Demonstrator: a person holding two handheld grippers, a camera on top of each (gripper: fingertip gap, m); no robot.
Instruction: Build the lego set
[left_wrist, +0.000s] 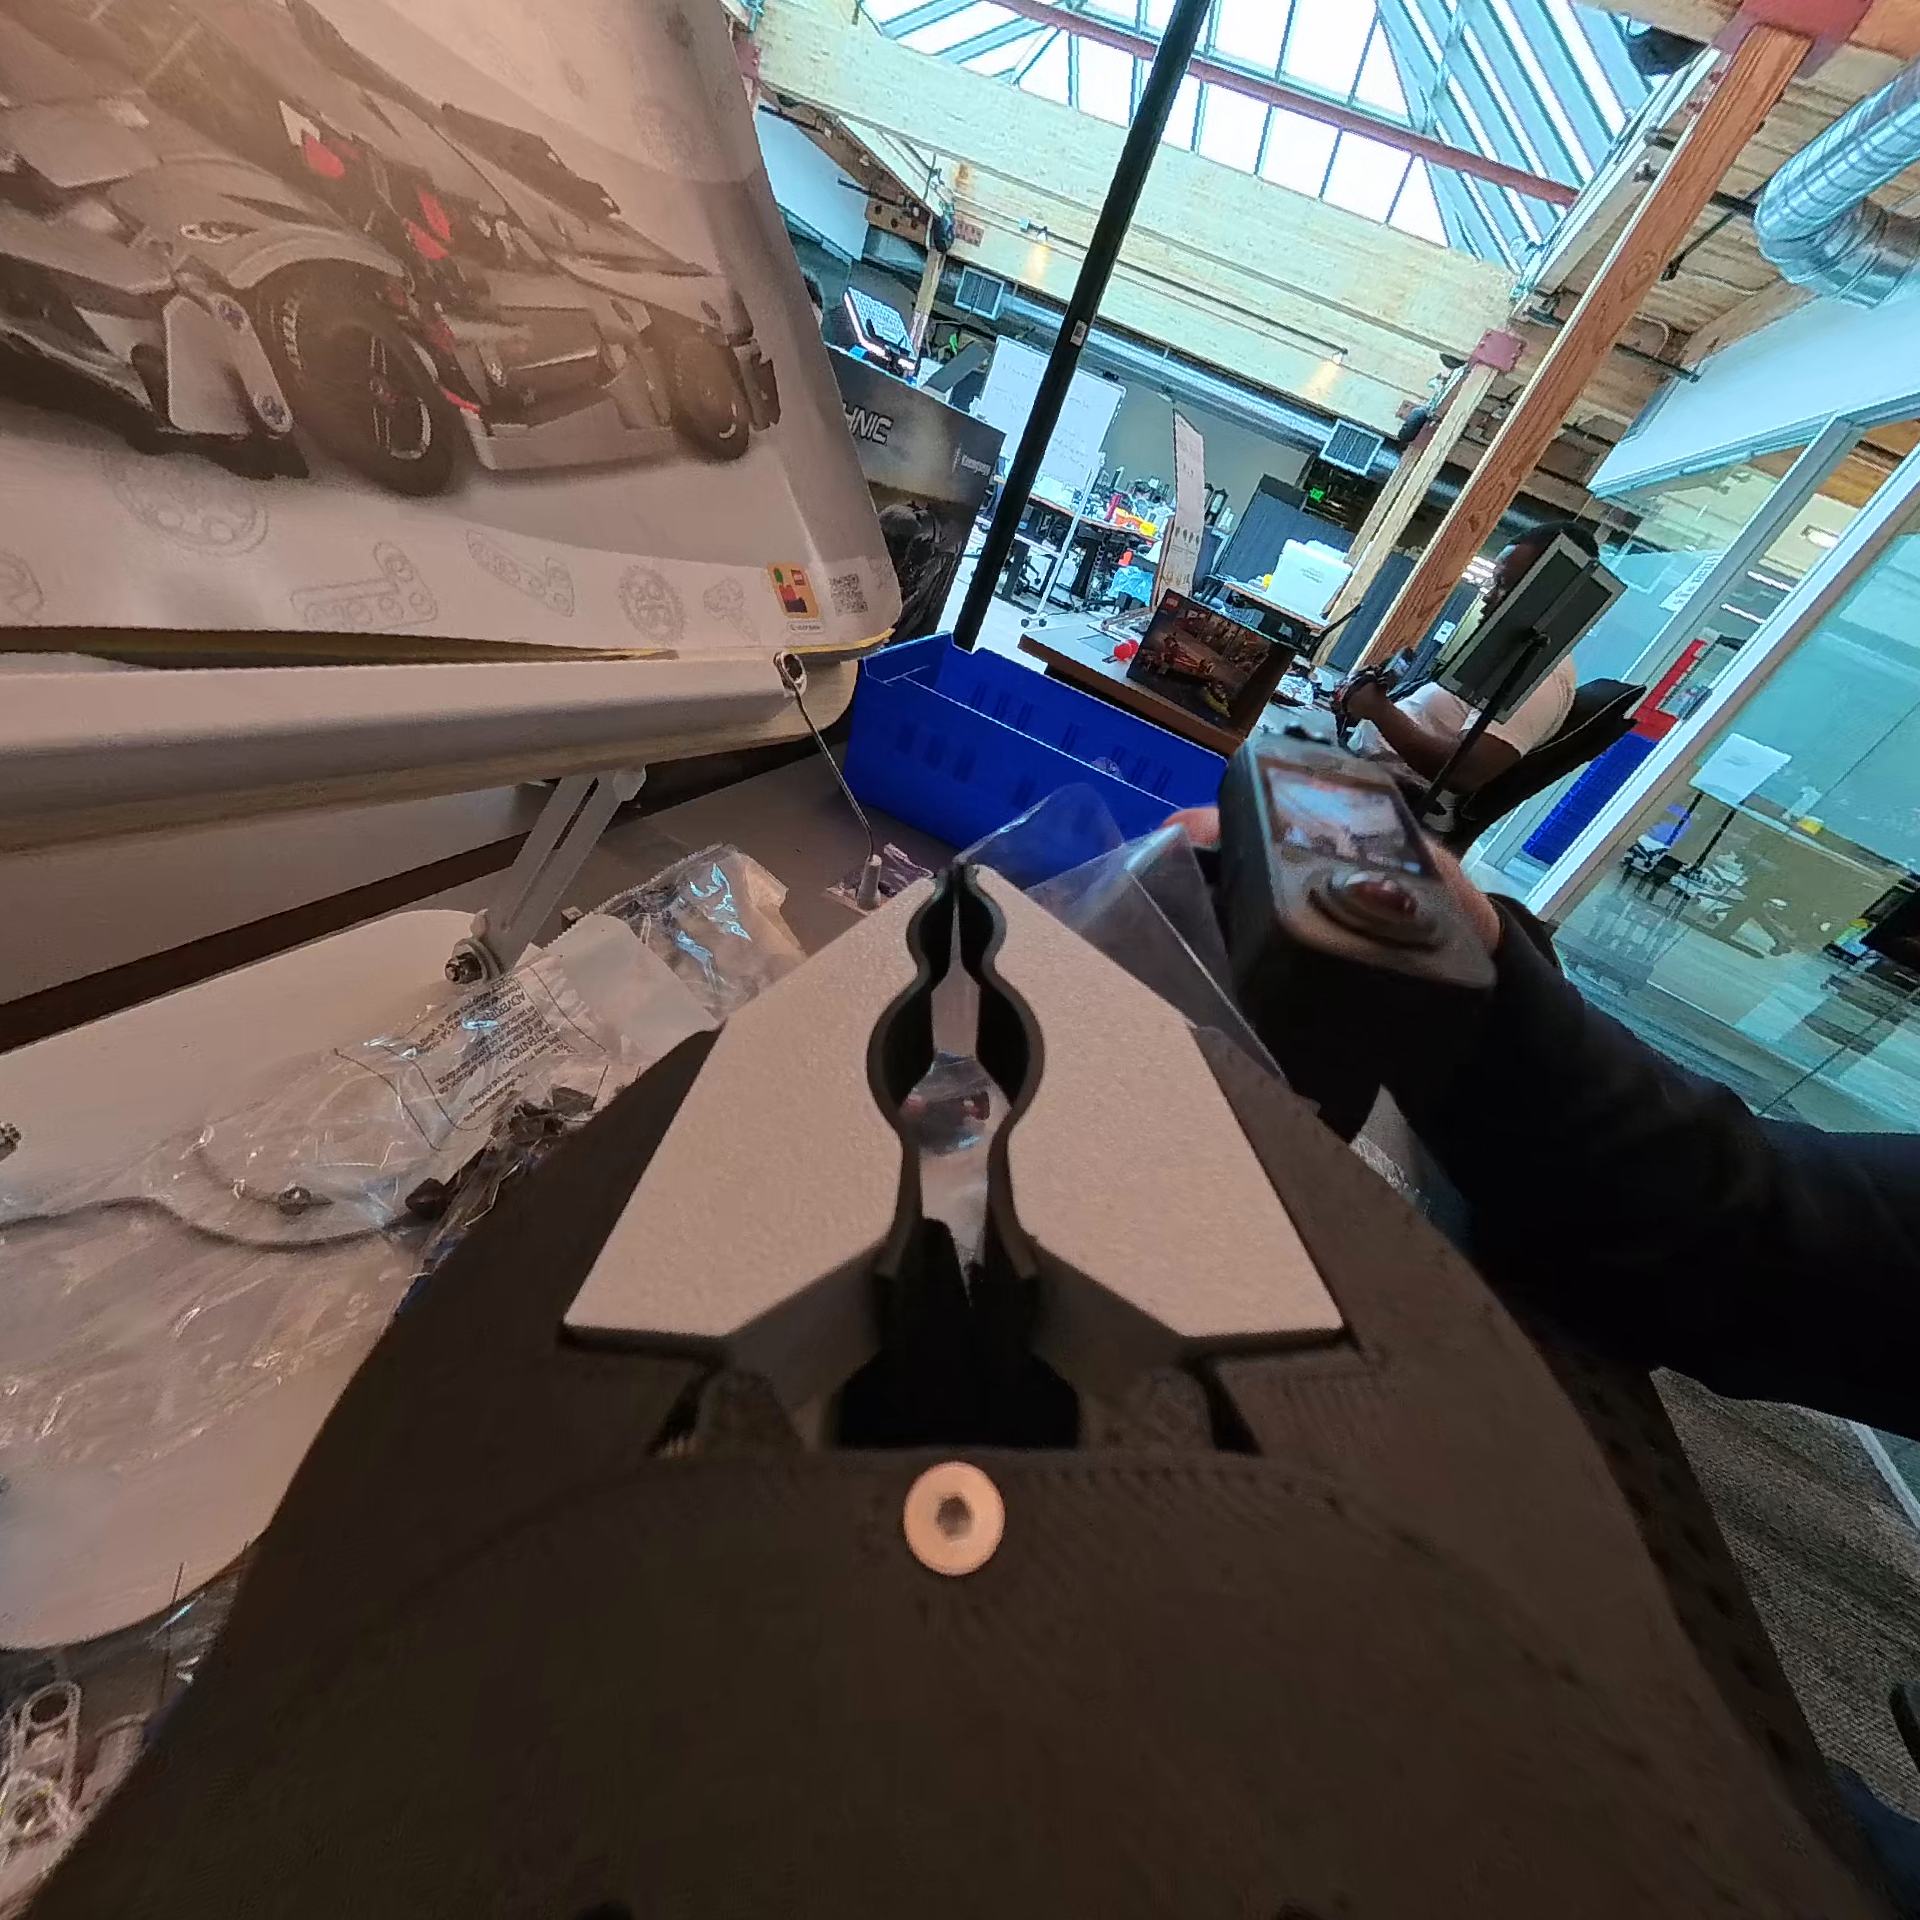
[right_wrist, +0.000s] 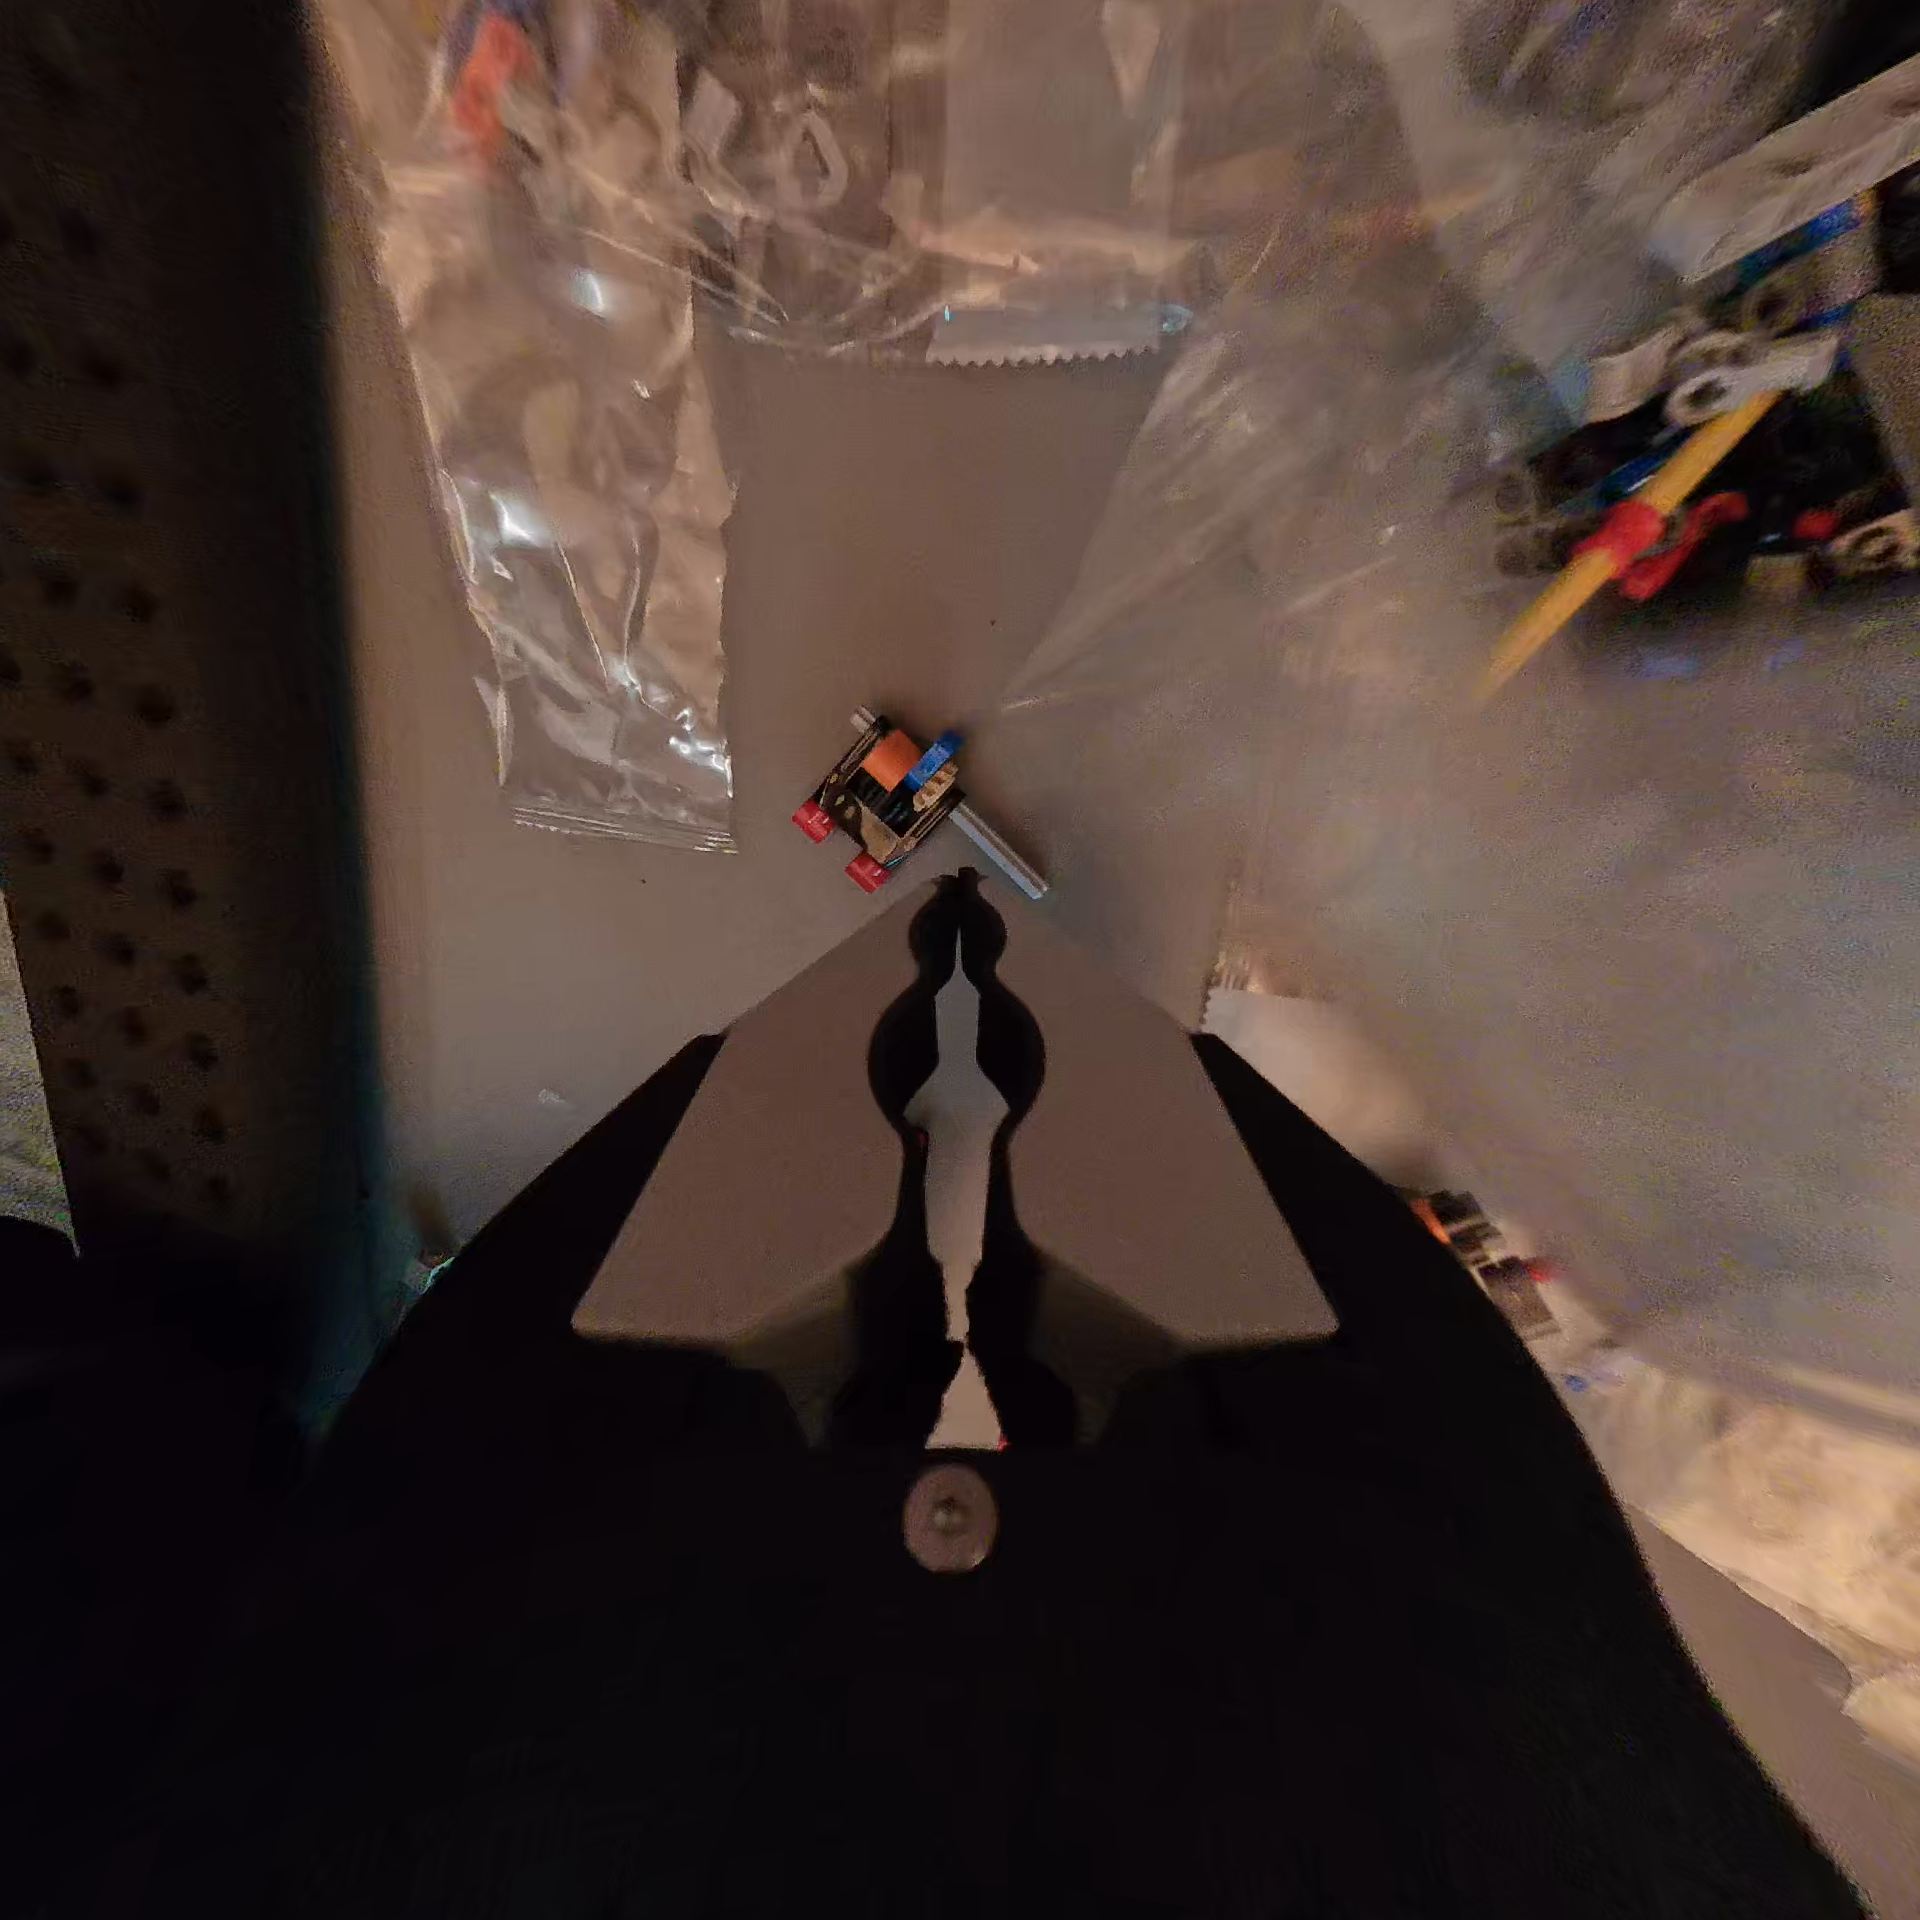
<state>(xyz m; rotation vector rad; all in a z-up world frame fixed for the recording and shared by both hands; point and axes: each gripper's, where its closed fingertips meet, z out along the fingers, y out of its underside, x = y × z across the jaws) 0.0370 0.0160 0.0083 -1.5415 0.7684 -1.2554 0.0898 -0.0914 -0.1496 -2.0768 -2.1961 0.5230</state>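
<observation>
Hovering our right gripper (right_wrist: 961, 883), jaws together and empty, just short of the subassembly (right_wrist: 883, 795) on the table (right_wrist: 914, 520), we should open before descending; left gripper (left_wrist: 958, 883) pinches a bag (left_wrist: 1091, 883).

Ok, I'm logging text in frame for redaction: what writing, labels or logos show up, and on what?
I won't quote wording; these things bear it.
Instruction booklet: small logo badge and square code at its lower right corner.
Dark box behind it: pale lettering, partly cut off.
Clear bag: block of fine print, too small to read.
Right wrist view: none.
</observation>
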